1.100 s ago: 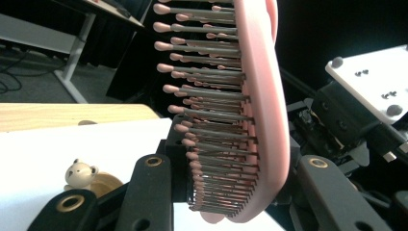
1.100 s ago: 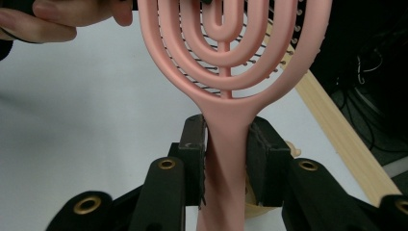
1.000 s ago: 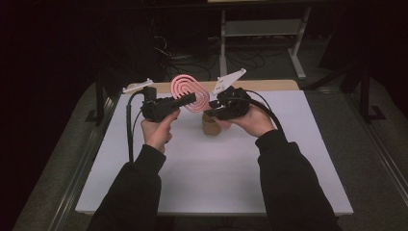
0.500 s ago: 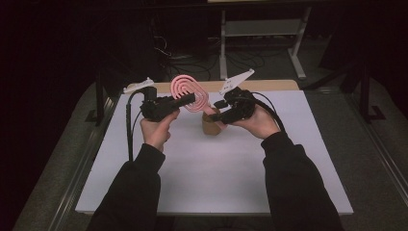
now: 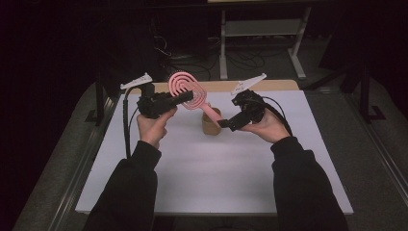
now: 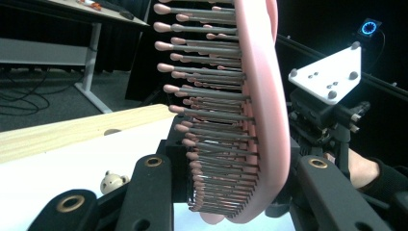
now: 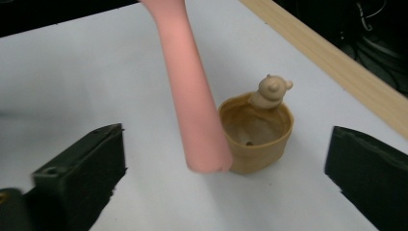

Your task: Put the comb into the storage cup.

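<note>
Hairbrush [image 5: 186,90] head clamped in left hand-held gripper [image 5: 185,98]; right hand-held gripper [image 5: 225,123] agape beside tan cup [image 7: 256,133]; front tabletop [image 5: 211,183] bare

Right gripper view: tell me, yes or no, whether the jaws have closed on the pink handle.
No. The right gripper stands wide open, its jaws well apart either side of the pink handle.

You see a pink hairbrush [image 5: 186,90] with a spiral-patterned head and grey, pink-tipped bristles [image 6: 211,125]. At its five o'clock, a tan cup [image 7: 256,132] carries a beige bear figure [image 7: 271,91]. The table [image 5: 216,173] is white, edged pale wood.
</note>
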A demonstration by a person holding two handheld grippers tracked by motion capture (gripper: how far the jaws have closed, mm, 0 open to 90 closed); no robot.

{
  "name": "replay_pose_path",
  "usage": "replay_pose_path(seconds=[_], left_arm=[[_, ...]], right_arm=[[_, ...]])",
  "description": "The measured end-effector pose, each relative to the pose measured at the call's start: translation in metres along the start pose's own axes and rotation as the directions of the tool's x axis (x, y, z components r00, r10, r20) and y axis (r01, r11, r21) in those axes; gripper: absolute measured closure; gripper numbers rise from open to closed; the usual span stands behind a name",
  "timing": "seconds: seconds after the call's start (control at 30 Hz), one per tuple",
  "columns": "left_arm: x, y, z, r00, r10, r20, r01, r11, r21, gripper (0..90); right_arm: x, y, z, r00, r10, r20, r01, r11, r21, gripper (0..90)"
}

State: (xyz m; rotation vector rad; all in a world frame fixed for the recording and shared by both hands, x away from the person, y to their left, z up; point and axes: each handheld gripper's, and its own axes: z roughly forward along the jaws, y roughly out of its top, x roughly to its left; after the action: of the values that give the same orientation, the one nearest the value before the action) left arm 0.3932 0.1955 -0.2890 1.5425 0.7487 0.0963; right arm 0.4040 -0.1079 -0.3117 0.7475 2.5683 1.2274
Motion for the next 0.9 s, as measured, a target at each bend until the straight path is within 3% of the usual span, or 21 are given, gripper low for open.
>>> replay_pose_path(seconds=[0.13,0.5,0.63,0.73,0.9], left_arm=[[-0.002,0.002,-0.001,0.9996,0.028,-0.005,-0.028,0.9996,-0.007,63.2],[-0.006,0.015,-0.005,0.9985,0.052,-0.019,-0.053,0.9983,-0.027,63.2],[-0.006,0.019,-0.005,0.9959,0.082,-0.039,-0.083,0.9964,-0.016,63.2],[-0.009,0.024,-0.005,0.9896,0.133,-0.056,-0.132,0.9911,0.012,63.3],[-0.007,0.027,-0.003,0.9865,0.15,-0.066,-0.149,0.9886,0.021,63.4]], right_arm=[[-0.003,-0.014,-0.003,0.9994,0.023,-0.027,-0.023,1.0,-0.017,0.0],[-0.005,-0.058,-0.016,0.9982,0.058,-0.015,-0.059,0.996,-0.063,0.0],[-0.005,-0.072,-0.021,0.9977,0.068,-0.005,-0.068,0.994,-0.08,0.0],[-0.005,-0.081,-0.025,0.9972,0.075,0.006,-0.074,0.993,-0.092,0.0],[-0.002,-0.097,-0.033,0.9961,0.084,0.026,-0.08,0.99,-0.113,0.0]])
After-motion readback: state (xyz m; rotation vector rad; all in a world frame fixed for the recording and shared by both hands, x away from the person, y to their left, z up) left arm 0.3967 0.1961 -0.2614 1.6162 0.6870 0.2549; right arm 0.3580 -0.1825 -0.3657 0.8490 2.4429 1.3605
